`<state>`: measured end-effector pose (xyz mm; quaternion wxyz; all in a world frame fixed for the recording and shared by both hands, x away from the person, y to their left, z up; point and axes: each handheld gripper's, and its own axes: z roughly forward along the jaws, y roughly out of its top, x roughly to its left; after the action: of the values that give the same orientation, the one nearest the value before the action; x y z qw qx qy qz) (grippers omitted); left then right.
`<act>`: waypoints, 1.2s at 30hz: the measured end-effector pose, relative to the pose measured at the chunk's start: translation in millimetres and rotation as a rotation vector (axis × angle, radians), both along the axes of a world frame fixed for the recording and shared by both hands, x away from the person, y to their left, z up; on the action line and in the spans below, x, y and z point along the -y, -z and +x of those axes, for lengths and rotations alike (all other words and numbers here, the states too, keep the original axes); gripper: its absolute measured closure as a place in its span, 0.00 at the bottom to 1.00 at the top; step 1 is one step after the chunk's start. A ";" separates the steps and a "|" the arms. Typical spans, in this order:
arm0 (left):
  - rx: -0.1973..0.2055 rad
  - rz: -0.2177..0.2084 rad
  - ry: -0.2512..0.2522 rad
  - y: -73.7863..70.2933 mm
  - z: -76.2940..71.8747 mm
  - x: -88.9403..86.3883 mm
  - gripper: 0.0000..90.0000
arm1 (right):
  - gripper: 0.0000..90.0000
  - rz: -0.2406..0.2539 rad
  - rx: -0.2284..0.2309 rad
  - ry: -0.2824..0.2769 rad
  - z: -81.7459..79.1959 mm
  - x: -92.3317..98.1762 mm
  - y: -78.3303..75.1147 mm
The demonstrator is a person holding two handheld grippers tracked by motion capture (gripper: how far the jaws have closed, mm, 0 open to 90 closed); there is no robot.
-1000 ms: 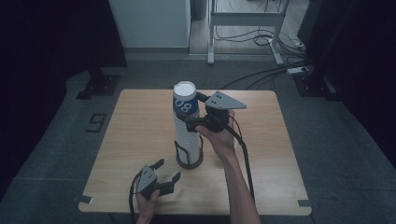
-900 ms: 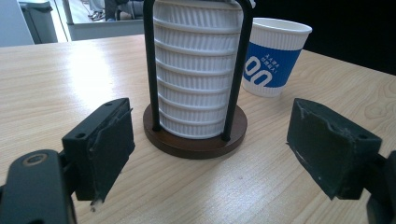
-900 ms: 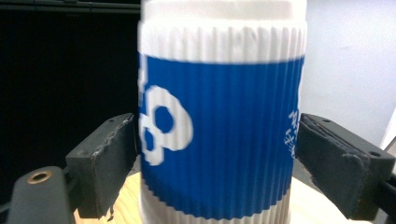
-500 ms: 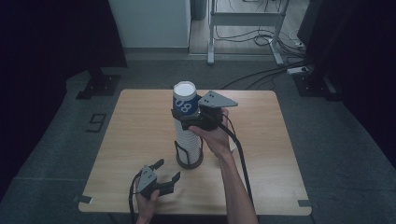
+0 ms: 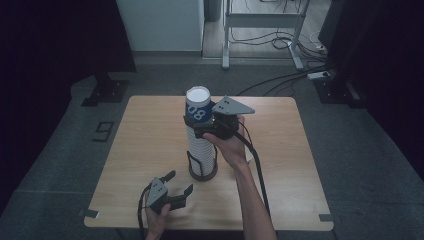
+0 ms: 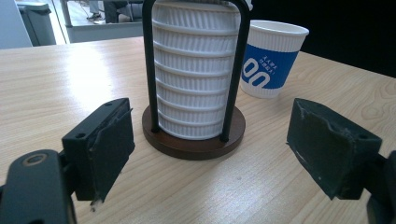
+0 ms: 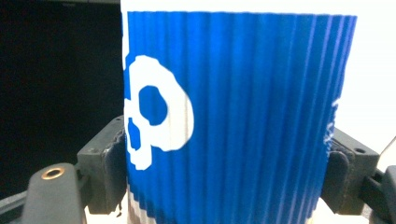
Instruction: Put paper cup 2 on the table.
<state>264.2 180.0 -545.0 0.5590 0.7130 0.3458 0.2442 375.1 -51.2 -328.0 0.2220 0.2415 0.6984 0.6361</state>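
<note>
A: Starting at the left, what is the left gripper doing down by the near edge of the table?

B: It rests low with its jaws spread wide and nothing between them. From the left gripper view it looks straight at the cup holder, a round brown base with black wire uprights. I'd judge it is parked there, ready to steady the base if the stack drags.

A: And the stack itself?

B: White ribbed paper cups nested upside down inside the uprights, which keep the column upright and in line. In the high view it stands just left of the table's middle.

A: There's a blue cup in the left gripper view too.

B: Yes, a blue-sleeved paper cup standing on the table beyond the holder, apart from it.

A: Then the top of the column?

B: The topmost blue cup sits at the very top of the stack. The right gripper comes in level from the right, and its jaws have just been closing around the cup's blue corrugated sleeve.

A: Gripping it?

B: In the right gripper view the pads lie against both sides of the sleeve, so they are pinching it. A side grip at that height makes sense: the cup can go straight up or down over the uprights without tilting.
</note>
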 end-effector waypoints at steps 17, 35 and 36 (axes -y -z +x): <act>0.000 0.030 -0.004 -0.3 -0.3 3.6 0.17 | 0.21 0.035 0.019 0.018 -5.0 0.9 -22.8; 0.003 0.024 -0.016 -0.2 -0.8 3.2 0.17 | 0.22 0.068 0.022 0.016 -5.8 2.5 -39.0; 0.003 0.024 -0.016 -0.2 -0.8 3.2 0.17 | 0.22 0.068 0.022 0.016 -5.8 2.5 -39.0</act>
<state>263.3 176.8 -544.8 0.5490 0.7164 0.3477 0.2539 369.4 -53.8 -289.0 0.2263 0.2473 0.6722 0.6602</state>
